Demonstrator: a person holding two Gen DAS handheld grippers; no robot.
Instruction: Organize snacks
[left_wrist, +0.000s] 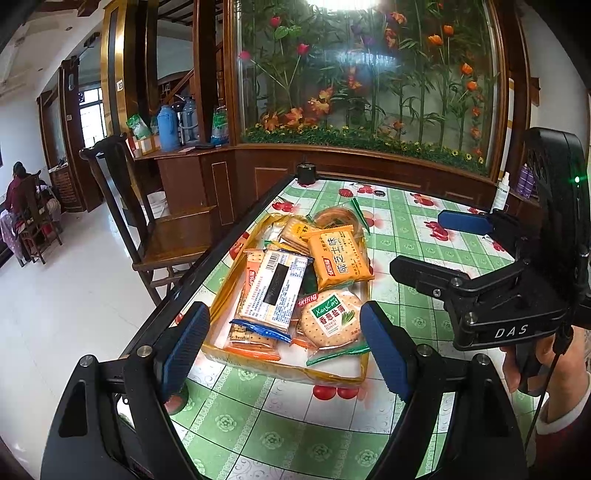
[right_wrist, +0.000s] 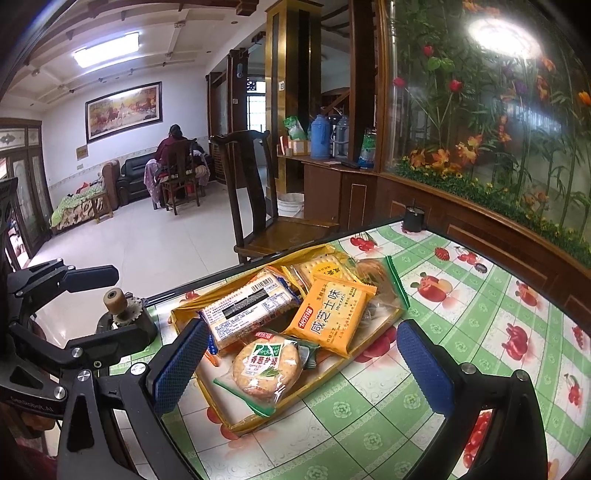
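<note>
A: Where are the snacks?

B: Piled in a shallow yellow tray (left_wrist: 360, 363) on the surface (left_wrist: 295, 424), which has a green check cloth printed with fruit. The tray sits near the surface's left edge, beside a wooden chair (left_wrist: 162, 236).

A: What's in the pile?

B: A white cracker pack (left_wrist: 271, 291) with a barcode lies face down on the left. An orange pack (left_wrist: 340, 264) lies tilted across the middle. A round cracker pack (left_wrist: 330, 321) with a green label is at the near end, one corner over the tray's rim. More packs sit underneath and at the far end, too overlapped to tell apart.

A: And the left tool (left_wrist: 284, 347)?

B: Its blue pads stand apart with nothing between them, framing the near end of the tray. I cannot tell whether they touch it.

A: The right tool (right_wrist: 303, 363)?

B: Also spread wide and empty. In its own view the round pack (right_wrist: 266, 371) and the tray's near corner lie between the pads, and the left pad looks close beside the white pack (right_wrist: 251, 308). In the left wrist view the right tool (left_wrist: 424, 251) hangs off to the right of the tray, above bare cloth, with a hand (left_wrist: 546, 363) on its grip.

A: Anything else on the surface?

B: A small black cylinder (left_wrist: 307, 173) at the far corner.
</note>
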